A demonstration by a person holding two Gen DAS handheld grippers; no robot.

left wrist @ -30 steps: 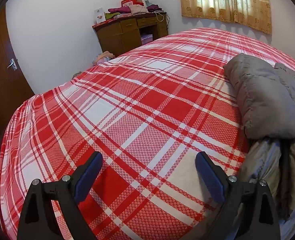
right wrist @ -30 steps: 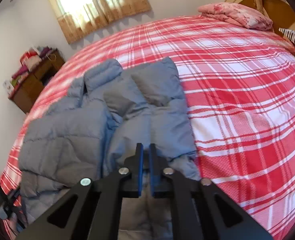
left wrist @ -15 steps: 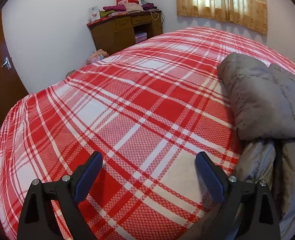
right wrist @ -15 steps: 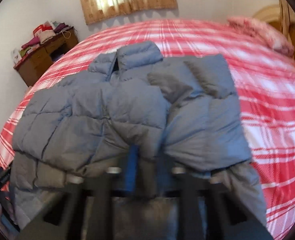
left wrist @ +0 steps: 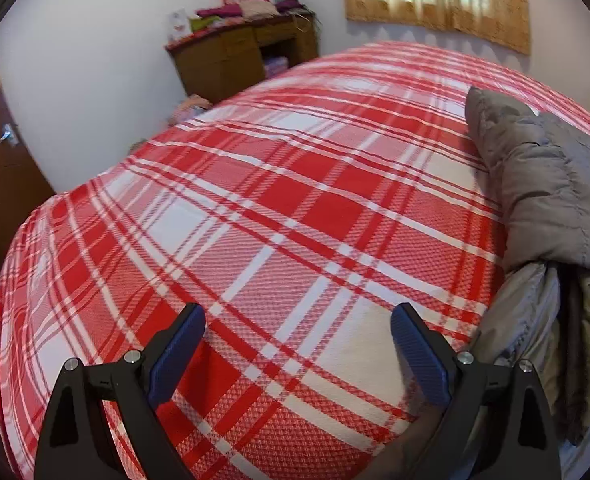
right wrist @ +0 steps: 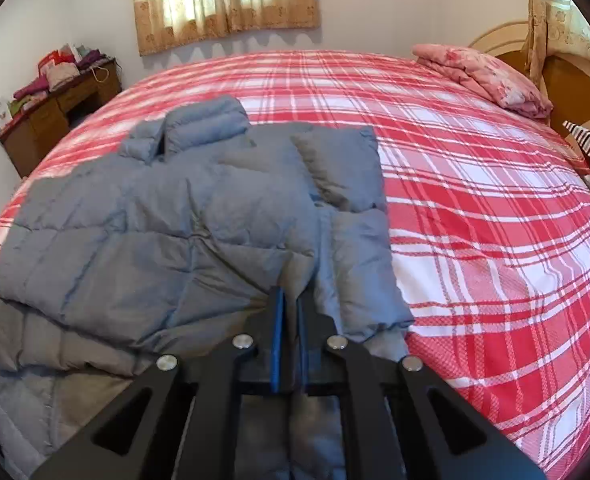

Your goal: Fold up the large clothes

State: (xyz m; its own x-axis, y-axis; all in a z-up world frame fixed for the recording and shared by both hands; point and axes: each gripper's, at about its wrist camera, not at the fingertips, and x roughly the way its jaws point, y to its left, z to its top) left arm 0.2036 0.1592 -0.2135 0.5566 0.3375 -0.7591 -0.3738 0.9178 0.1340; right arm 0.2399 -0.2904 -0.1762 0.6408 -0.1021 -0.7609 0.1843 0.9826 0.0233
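Jacket [right wrist: 167, 232] lies on our bed [right wrist: 475, 208]; our right gripper [right wrist: 289, 312] pinches its hem, our left gripper [left wrist: 297, 336] gapes wide.

left gripper [left wrist: 298, 326] fills the bottom of its frame, angled downward, its blue-padded fingers [left wrist: 179, 350] spread wide with nothing between them. right gripper [right wrist: 290, 300] rises from bottom centre of its frame, also tilted down, fingers [right wrist: 277, 332] drawn nearly together, only a thin slit between the pads.
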